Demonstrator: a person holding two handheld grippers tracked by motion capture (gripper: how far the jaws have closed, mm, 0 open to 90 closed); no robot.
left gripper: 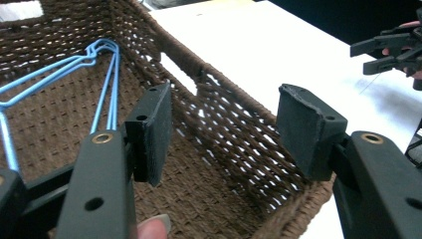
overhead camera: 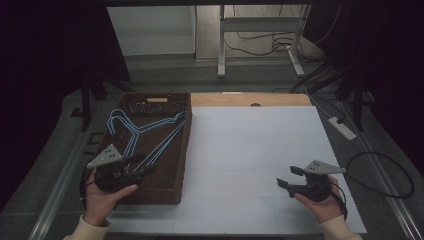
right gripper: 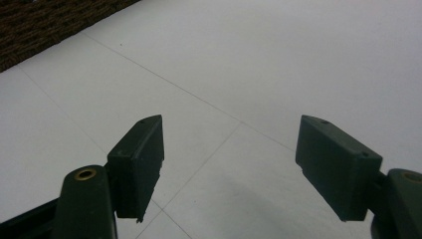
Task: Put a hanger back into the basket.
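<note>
the blue hangers (overhead camera: 145,132) lie inside the brown woven basket (overhead camera: 172,102), which stands on the left part of the white tabletop (overhead camera: 250,150). their hooks point to the far left corner of the basket, and their long wires run toward the near right side. in the left gripper view you see the hangers (left gripper: 102,64) on the basket floor, to the left of the jaws and a little farther in, not touched by them.

your left tool (overhead camera: 137,167) is at the near end of the basket, just over its inside, and it points toward the right wall (left gripper: 234,124). its jaws stand wide apart and nothing is between them. the pads are free; behind them is the woven wall.

your right tool (overhead camera: 290,177) is well apart from the basket, over the near right part of the tabletop, held in your right hand (overhead camera: 320,200). its jaws are also apart and empty. in the right gripper view they (right gripper: 231,169) look at the bare white surface, with a corner of the basket (right gripper: 45,25) at the top left.
</note>
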